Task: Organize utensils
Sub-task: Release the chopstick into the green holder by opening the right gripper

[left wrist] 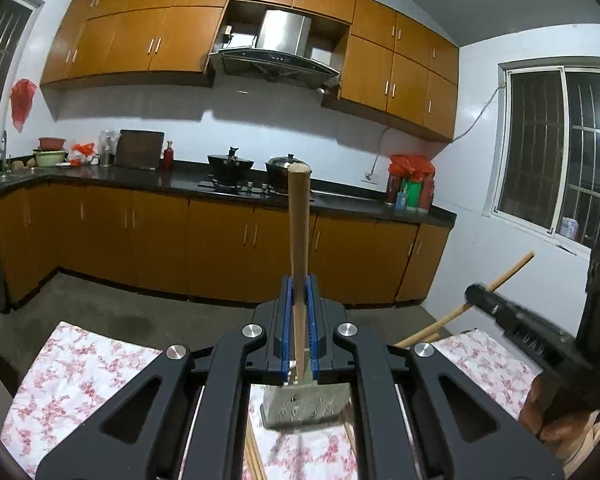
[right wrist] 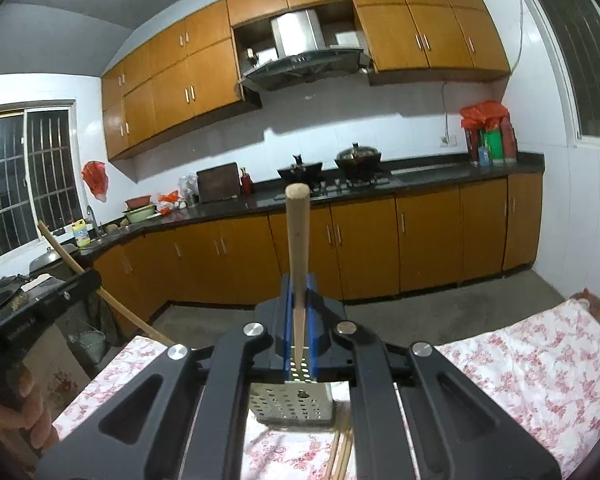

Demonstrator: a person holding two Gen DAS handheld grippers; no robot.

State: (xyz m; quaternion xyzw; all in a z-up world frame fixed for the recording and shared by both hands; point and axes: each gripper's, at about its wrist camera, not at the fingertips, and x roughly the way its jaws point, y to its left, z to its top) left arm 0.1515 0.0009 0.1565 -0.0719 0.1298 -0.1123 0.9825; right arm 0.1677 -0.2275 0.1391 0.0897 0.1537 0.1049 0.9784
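Note:
In the left wrist view my left gripper point(left wrist: 299, 284) is shut on a wooden chopstick point(left wrist: 299, 220) that points forward and up. Its lower end hangs over a perforated metal utensil holder point(left wrist: 304, 408) standing on the floral tablecloth point(left wrist: 80, 368). My right gripper point(left wrist: 476, 294) shows at the right with its own stick. In the right wrist view the right gripper point(right wrist: 299, 280) is shut on a second wooden chopstick point(right wrist: 297, 232) above the same holder point(right wrist: 292, 404). The left gripper point(right wrist: 88, 280) appears at the left edge. Loose chopsticks point(right wrist: 342, 448) lie on the cloth beside the holder.
Beyond the table's far edge is bare concrete floor, then a row of brown cabinets under a dark counter point(left wrist: 340, 200) with a stove and two pots. A person's hand point(left wrist: 556, 424) grips the right tool. Barred windows flank the room.

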